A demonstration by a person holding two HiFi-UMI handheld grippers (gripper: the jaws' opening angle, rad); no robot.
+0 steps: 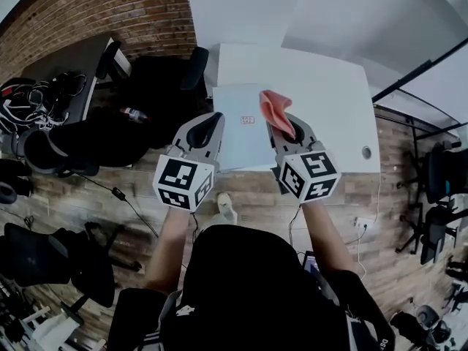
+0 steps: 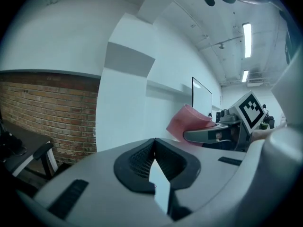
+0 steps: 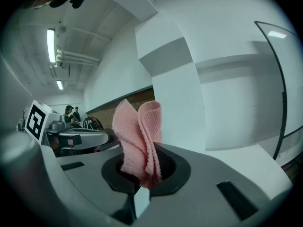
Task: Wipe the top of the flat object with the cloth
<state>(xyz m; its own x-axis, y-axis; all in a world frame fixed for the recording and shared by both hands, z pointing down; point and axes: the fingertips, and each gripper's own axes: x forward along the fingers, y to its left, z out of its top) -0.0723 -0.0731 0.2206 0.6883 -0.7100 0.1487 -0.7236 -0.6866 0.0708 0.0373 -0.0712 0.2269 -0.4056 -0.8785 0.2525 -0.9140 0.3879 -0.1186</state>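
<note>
Right gripper [image 3: 142, 176], jaws pinching a folded pink cloth [image 3: 138, 134] over the right edge of the flat pale-blue panel [image 1: 235, 141]; left gripper [image 2: 154, 163], pressed together, empty, at the panel's left edge; cloth apparently off the surface, wiping judged still to do.

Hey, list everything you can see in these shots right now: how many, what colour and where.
Table: one, white, ahead of the person.
Flat object: one, pale blue, on the table's near edge, small red mark on top.
Cloth: one, pink, bunched in the right gripper.
Office chairs: several, black, on the wood floor around the table.
Brick wall: one, reddish brown, far left.
Left gripper: one, grey, shut, empty.
Right gripper: one, grey, shut on the cloth.
</note>
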